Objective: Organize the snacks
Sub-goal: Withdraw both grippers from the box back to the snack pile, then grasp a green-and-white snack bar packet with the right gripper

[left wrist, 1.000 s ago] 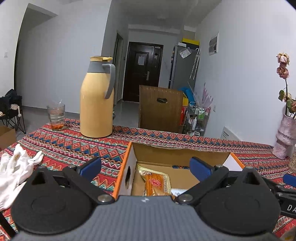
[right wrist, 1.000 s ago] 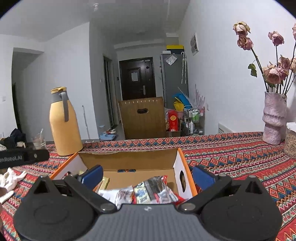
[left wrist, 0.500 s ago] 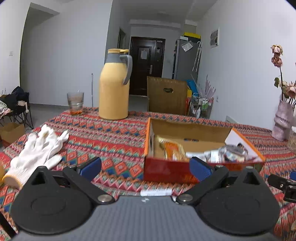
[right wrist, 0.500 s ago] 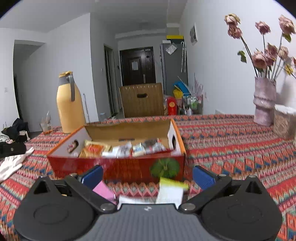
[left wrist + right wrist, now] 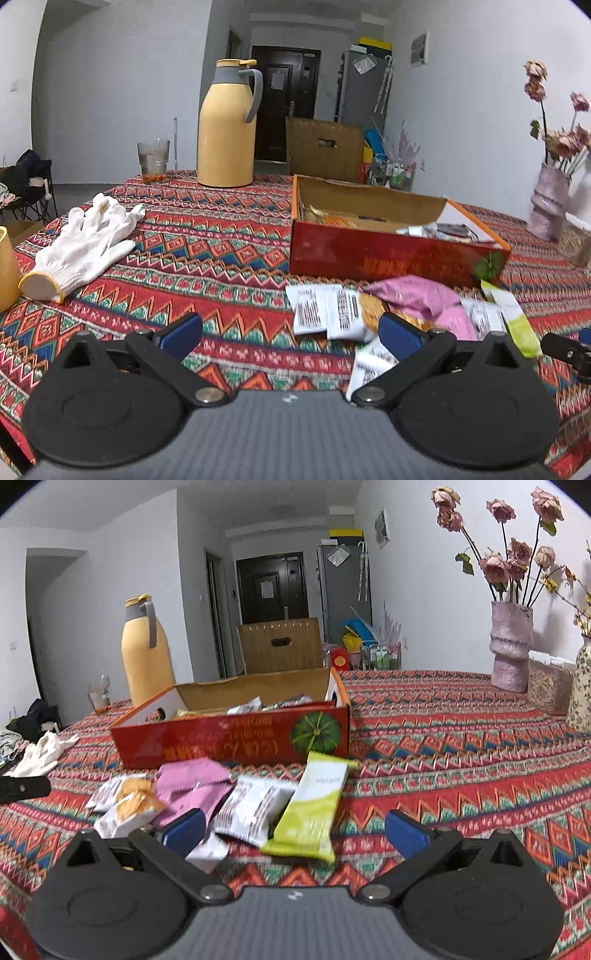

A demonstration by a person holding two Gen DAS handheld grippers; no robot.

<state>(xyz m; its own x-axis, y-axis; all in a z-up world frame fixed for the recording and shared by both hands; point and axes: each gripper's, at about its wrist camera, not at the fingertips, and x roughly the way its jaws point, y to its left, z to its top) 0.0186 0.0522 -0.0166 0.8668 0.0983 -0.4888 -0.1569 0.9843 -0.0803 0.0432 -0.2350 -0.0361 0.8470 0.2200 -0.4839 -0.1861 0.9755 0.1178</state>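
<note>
Red box (image 5: 236, 738) sits mid-table, part filled; loose snack packets (image 5: 255, 808) lie overlapped just in front of it. Left gripper (image 5: 290, 334) and right gripper (image 5: 293, 827) both spread wide, empty. Risk: overlapping wrappers mean a double pick or slip. Patterned tablecloth (image 5: 461, 760) may bunch. Thermos (image 5: 226, 125), glove (image 5: 83, 243), vase (image 5: 511, 650) nearby.

Both views are evenly lit by cool, diffuse indoor light with a bluish cast on the white walls. Shadows are soft: a faint one falls on the wall behind the flowers (image 5: 513, 554) at the table's far right corner. The red box (image 5: 391, 254) front carries a dull sheen and its print smears with motion blur, as do the snack packets (image 5: 369, 310) near the table's front edge. Fisheye distortion bows the walls and tablecloth (image 5: 461, 746) towards the edges, and the frame corners darken to black.
</note>
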